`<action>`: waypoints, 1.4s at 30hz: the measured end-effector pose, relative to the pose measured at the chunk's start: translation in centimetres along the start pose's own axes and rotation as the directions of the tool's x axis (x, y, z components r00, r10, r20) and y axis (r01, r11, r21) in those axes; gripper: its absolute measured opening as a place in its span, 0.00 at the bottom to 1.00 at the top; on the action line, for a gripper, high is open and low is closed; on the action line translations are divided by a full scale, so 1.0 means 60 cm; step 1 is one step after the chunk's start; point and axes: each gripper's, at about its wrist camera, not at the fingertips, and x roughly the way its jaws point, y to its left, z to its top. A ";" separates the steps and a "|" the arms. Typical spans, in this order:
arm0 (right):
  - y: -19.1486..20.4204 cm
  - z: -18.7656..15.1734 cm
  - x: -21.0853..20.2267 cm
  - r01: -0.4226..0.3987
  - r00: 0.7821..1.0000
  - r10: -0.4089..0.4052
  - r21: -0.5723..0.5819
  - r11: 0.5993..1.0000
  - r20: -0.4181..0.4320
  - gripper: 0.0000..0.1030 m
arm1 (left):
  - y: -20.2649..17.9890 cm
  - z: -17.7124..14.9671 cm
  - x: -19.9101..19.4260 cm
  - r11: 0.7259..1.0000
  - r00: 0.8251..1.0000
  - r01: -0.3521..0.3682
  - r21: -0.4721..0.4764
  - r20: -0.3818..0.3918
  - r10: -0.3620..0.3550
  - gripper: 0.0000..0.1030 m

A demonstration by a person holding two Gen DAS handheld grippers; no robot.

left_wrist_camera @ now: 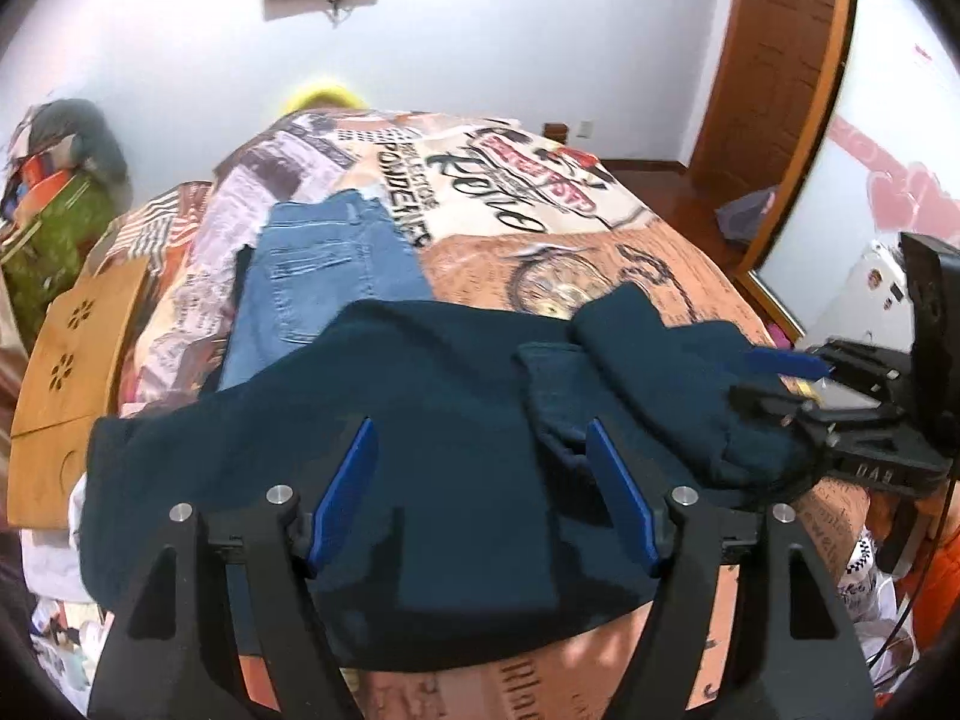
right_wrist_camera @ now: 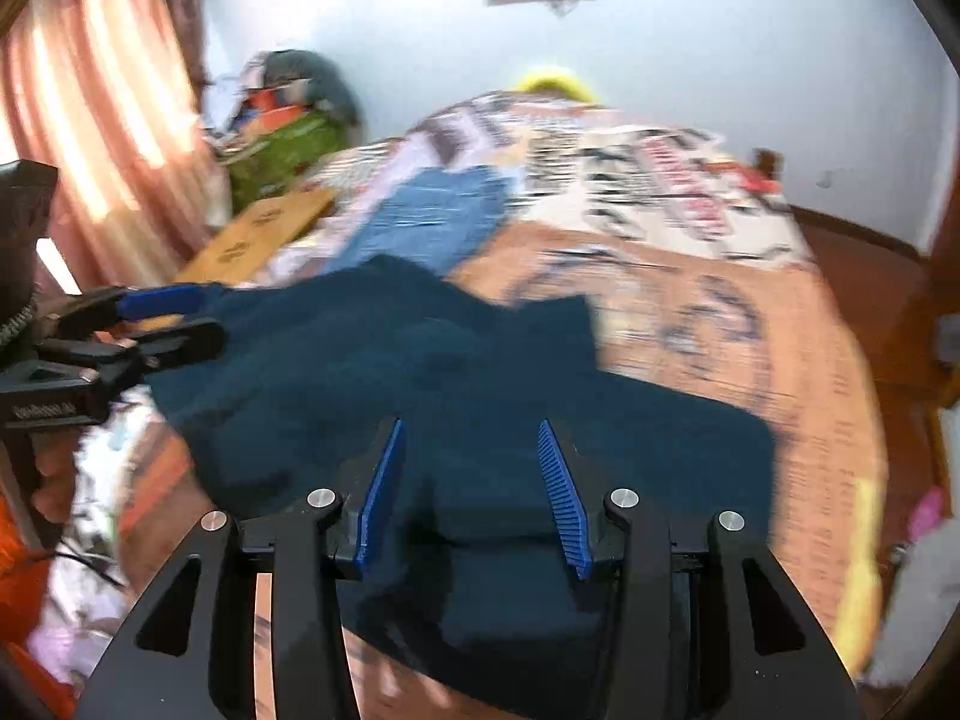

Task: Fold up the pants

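Observation:
Dark navy pants (left_wrist_camera: 420, 420) lie spread across the near end of the bed, one part folded over at the right. They also show in the right wrist view (right_wrist_camera: 480, 408), blurred. My left gripper (left_wrist_camera: 480, 438) is open just above the pants with nothing between its blue pads. My right gripper (right_wrist_camera: 468, 438) is open over the pants too. The right gripper shows at the right edge of the left wrist view (left_wrist_camera: 780, 378), at the pants' folded end. The left gripper shows at the left edge of the right wrist view (right_wrist_camera: 174, 318).
Folded light blue jeans (left_wrist_camera: 324, 282) lie farther back on the patterned bedspread (left_wrist_camera: 540, 228). A wooden board (left_wrist_camera: 66, 372) lies at the bed's left edge. A pile of clothes (left_wrist_camera: 54, 192) sits at the far left. A wooden door (left_wrist_camera: 774, 60) is at the right.

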 end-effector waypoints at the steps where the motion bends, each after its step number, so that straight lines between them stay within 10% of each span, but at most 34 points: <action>1: -0.017 -0.009 -0.008 0.048 0.999 -0.048 0.003 0.999 -0.005 0.42 | -0.005 -0.001 0.009 1.000 1.000 0.007 0.008 -0.010 -0.007 0.70; 10: -0.099 -0.049 0.000 0.203 0.974 -0.196 0.054 0.978 -0.110 0.42 | -0.004 -0.060 0.099 1.000 0.983 -0.017 0.022 -0.180 0.020 0.71; 23: 0.036 0.005 0.074 -0.048 0.998 0.045 -0.047 0.998 -0.051 0.47 | 0.038 -0.061 0.050 0.997 0.993 -0.054 -0.053 -0.111 0.048 0.73; 32: 0.067 0.002 0.062 -0.006 1.000 0.006 -0.096 0.995 -0.005 0.46 | 0.048 -0.028 0.006 0.995 0.999 -0.033 -0.091 -0.040 0.030 0.73; 42: 0.035 -0.057 -0.007 -0.036 0.998 0.033 -0.076 0.996 -0.048 0.52 | -0.085 0.044 0.014 0.992 0.997 0.072 0.103 -0.019 -0.070 0.74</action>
